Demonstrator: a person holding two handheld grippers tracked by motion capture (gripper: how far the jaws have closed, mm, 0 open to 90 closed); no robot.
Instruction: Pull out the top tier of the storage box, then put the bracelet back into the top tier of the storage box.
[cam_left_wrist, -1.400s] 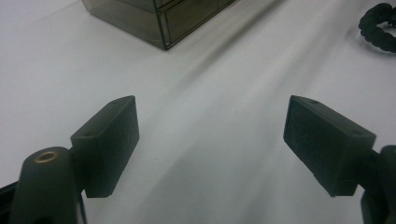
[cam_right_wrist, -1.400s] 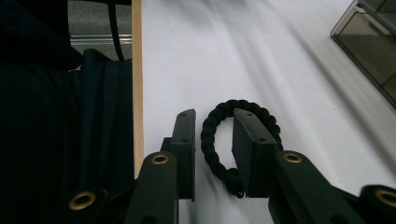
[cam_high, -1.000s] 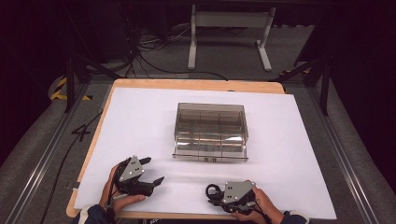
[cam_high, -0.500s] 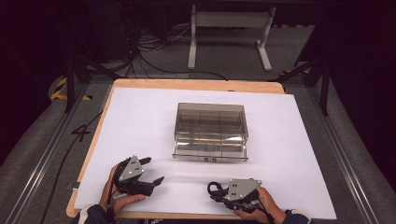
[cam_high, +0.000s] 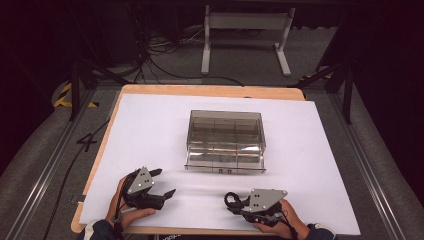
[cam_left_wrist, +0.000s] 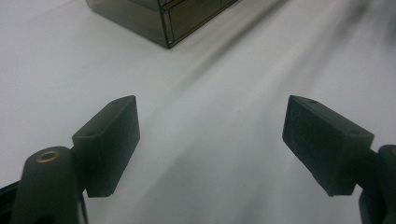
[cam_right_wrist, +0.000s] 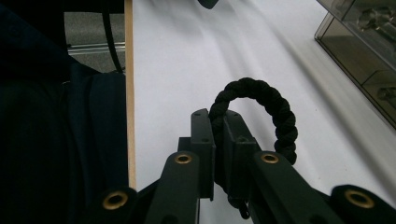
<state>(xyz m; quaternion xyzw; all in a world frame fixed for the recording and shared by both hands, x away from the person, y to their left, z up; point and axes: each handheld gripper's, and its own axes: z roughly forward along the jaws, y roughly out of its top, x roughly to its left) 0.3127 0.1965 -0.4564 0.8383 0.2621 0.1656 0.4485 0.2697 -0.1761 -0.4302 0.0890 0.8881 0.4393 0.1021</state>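
Right gripper (cam_high: 235, 202): jaws clamped on a black twisted loop, a braided hair-tie type ring (cam_right_wrist: 261, 109). In the right gripper view the pads pinch one side of the ring and the rest arcs up and over to the right, clear of the white sheet (cam_high: 150, 130). From the high view the ring is a dark curl at the gripper's tip, near the front edge of the table, just left of the right hand (cam_high: 280, 222).

Left gripper (cam_high: 162, 182): jaws wide apart, nothing between them. The left gripper view shows bare white sheet in the gap, pads (cam_left_wrist: 112, 144) not touching anything. It sits at the front left of the sheet, held in the left hand (cam_high: 122, 200), well apart from the right gripper.

Further back: a smoky transparent drawer box (cam_high: 225, 140) in the middle of the sheet, well apart from both grippers. Bottom drawer looks pulled slightly forward. There are dividers inside; contents are hard to make out. In the right gripper view some small pale items sit in its compartments, too blurred to identify. The left gripper view catches one corner of the box, cut off by the top edge.

The ring's lower end is hidden behind the right jaws. Dark sleeve (cam_right_wrist: 56, 140) blocks the left side of that view.
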